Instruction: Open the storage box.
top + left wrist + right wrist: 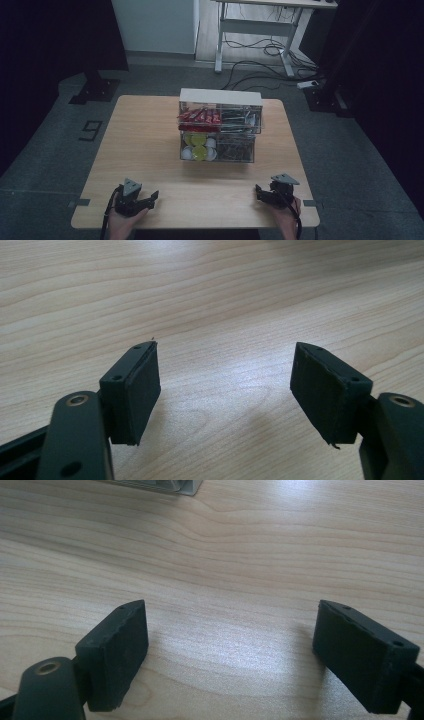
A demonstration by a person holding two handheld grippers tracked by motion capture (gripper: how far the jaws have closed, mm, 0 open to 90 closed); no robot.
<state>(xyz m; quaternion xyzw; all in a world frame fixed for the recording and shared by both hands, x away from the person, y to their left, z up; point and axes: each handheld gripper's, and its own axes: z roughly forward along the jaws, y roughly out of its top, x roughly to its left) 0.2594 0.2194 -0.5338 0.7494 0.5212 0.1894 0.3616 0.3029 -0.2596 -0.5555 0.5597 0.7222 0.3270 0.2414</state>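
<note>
— Why are both hands parked at the near edge of the table?
— Looks like a ready pose. The left gripper and right gripper both gape, empty, well apart from the clear organizer mid-table.
— Room to move?
— Plenty of bare wood between; the edges are close behind.

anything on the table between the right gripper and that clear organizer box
Nothing visible. The right gripper sits open at the near edge, and bare table runs from it to the clear organizer box at the middle. The left gripper sits off to the side, open.
</note>
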